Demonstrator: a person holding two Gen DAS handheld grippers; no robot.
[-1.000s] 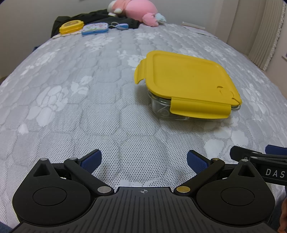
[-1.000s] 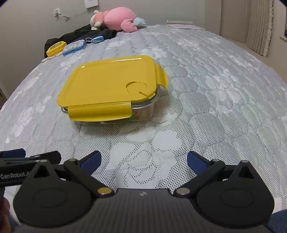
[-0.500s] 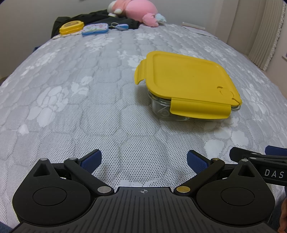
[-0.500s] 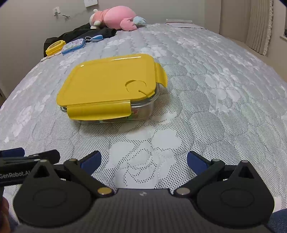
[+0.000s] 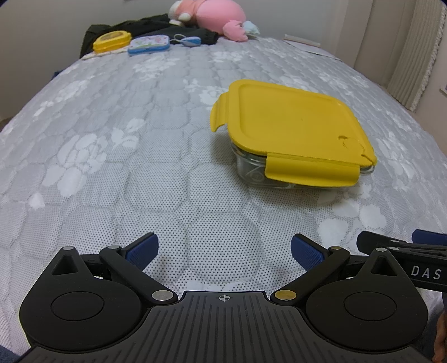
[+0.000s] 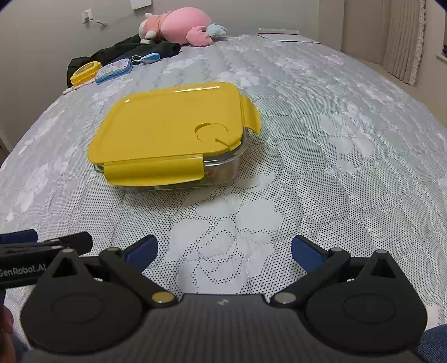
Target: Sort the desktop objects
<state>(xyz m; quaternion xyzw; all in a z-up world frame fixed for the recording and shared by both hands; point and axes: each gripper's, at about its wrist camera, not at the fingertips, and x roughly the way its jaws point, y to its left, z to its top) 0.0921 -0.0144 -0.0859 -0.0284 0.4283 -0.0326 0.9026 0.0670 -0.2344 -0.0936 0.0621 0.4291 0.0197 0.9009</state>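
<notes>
With the yellow lid [image 6: 167, 125] on the glass box [image 6: 223, 167], small things dimly visible inside, mid-bed [image 6: 335, 139], and both grippers' jaws apart and empty, sorting is either finished or awaiting opening.

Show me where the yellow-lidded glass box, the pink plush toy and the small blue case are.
yellow-lidded glass box [image 6: 167, 131]: right wrist view, middle of lid.
pink plush toy [image 5: 215, 14]: left wrist view, its body.
small blue case [image 5: 149, 44]: left wrist view, its top face.
</notes>
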